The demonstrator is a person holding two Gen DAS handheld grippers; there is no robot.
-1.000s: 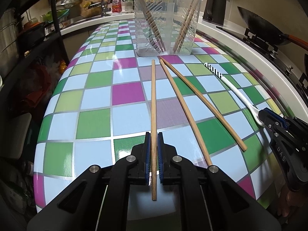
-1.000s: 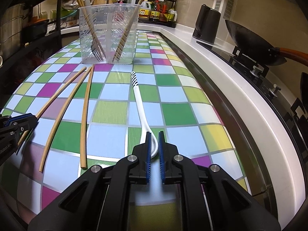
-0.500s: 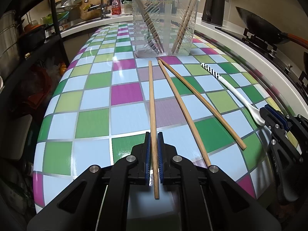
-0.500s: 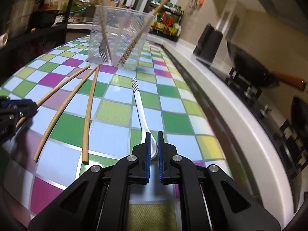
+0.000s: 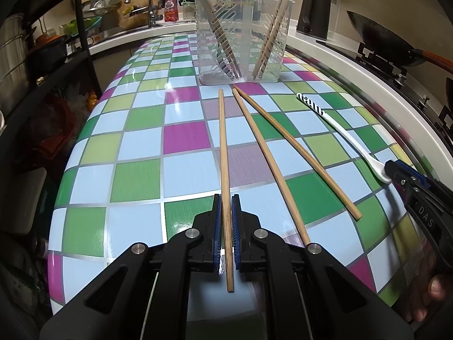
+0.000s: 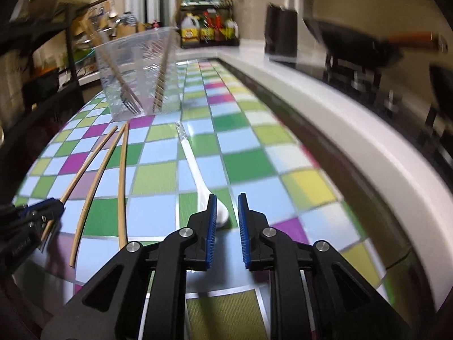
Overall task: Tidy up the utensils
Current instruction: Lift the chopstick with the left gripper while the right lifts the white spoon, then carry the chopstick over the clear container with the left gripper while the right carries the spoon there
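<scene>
My left gripper point(image 5: 225, 201) is shut on a wooden chopstick point(image 5: 223, 147) that lies along the checkered tabletop point(image 5: 136, 175). Two more chopsticks point(image 5: 269, 164) point(image 5: 297, 153) lie to its right. A white spoon point(image 6: 195, 170) with a striped handle end rests on the table. Its bowl sits between the jaws of my right gripper point(image 6: 226, 201), close to the left pad. Those jaws are opening and no longer press on the spoon. A clear plastic utensil holder point(image 5: 242, 36) stands at the far end, with chopsticks and a fork inside. In the left wrist view the right gripper point(image 5: 396, 170) is at the spoon's bowl.
A white counter edge point(image 5: 354, 85) borders the table on the right, with a stove and a black wok point(image 5: 382, 45) beyond it. A black kettle point(image 5: 314, 14) stands behind the holder. A sink with a faucet point(image 5: 141, 2) is at the back left, dark shelves on the left.
The right gripper's jaws, shut on the spoon's bowl before, have parted. The right view has rolled and blurred. The left gripper and its chopstick have not moved.
</scene>
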